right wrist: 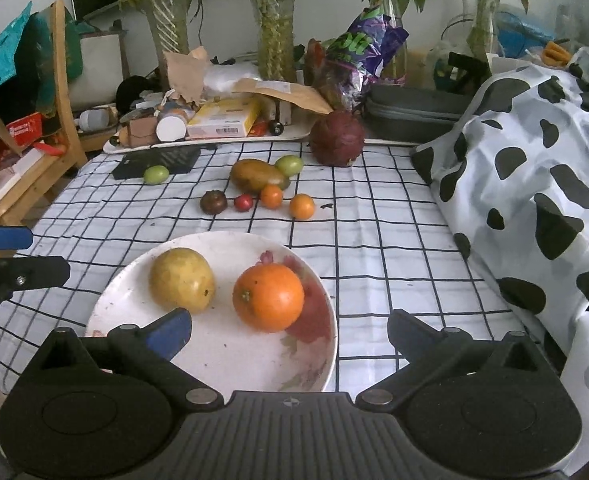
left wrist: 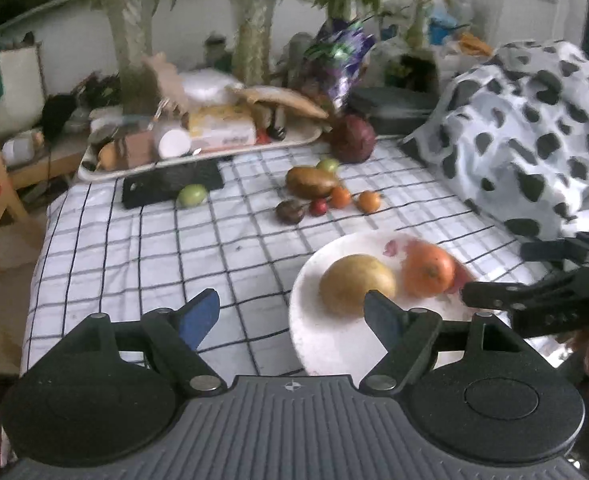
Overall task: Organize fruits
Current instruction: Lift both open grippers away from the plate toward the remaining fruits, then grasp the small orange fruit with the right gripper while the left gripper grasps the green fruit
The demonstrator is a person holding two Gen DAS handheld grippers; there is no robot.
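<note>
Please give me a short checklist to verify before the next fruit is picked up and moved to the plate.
1. Right tongs open and empty: ok.
2. Left tongs open and empty: ok.
3. Plate has free room beside the orange and yellow fruit: ok.
4. Small fruits on the cloth unobstructed: ok.
5. Orange settled, not rolling: cannot tell.

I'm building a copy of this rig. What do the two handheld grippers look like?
The left gripper and right gripper look alike: black plastic linkage arms with silver pivot bolts, round black side housings, a ribbed grey base with a small crosshair mark, and blue pads on the fingers.
</note>
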